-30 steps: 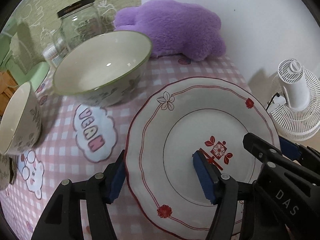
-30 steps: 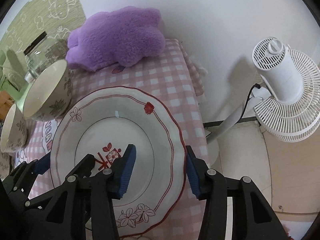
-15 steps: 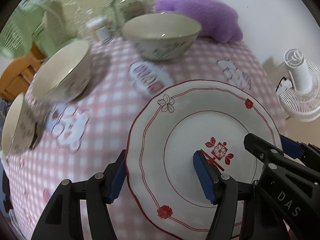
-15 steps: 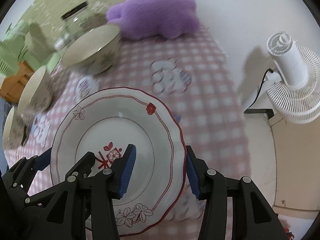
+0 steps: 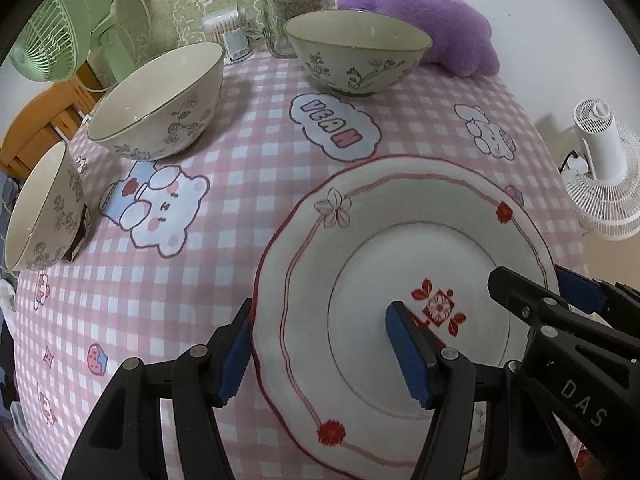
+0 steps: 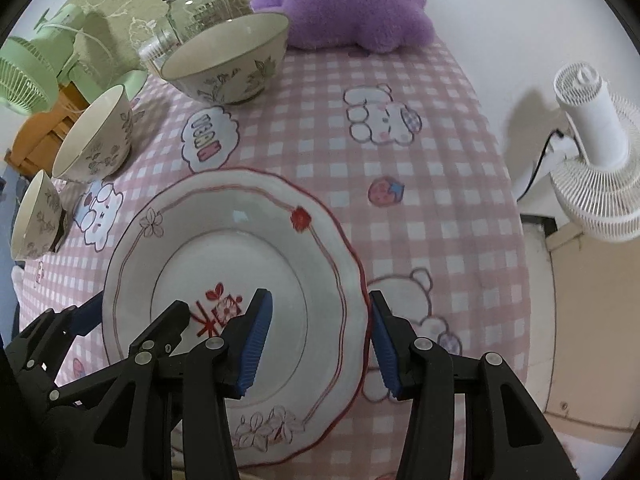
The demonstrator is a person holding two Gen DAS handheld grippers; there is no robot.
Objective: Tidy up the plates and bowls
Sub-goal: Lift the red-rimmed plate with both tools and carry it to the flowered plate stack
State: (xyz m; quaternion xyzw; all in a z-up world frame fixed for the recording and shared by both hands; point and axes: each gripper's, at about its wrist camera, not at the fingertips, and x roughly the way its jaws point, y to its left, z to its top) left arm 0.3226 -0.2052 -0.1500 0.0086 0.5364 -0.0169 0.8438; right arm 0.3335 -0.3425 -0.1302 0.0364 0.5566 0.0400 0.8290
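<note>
A white plate with a red scalloped rim (image 5: 384, 248) (image 6: 200, 248) is held above the pink checked tablecloth (image 5: 240, 160). My left gripper (image 5: 324, 348) is shut on its left rim. My right gripper (image 6: 316, 344) is shut on its right rim. Each gripper shows in the other's view, the right one (image 5: 560, 316) and the left one (image 6: 100, 340). Three floral bowls stand on the table: a large one at the back (image 5: 356, 56) (image 6: 232, 60), a middle one (image 5: 160, 96) (image 6: 96, 136) and a small one at the left edge (image 5: 40, 212) (image 6: 34, 220).
A glass jar (image 5: 292, 4), a purple plush (image 5: 432, 28) and a cotton-swab box (image 5: 224, 28) stand at the table's back. A green fan (image 5: 52, 36) is at the back left. A white fan (image 5: 604, 176) stands on the floor to the right.
Both grippers have pulled back and up with the plate. The bowls now look farther away and more of the tablecloth shows.
</note>
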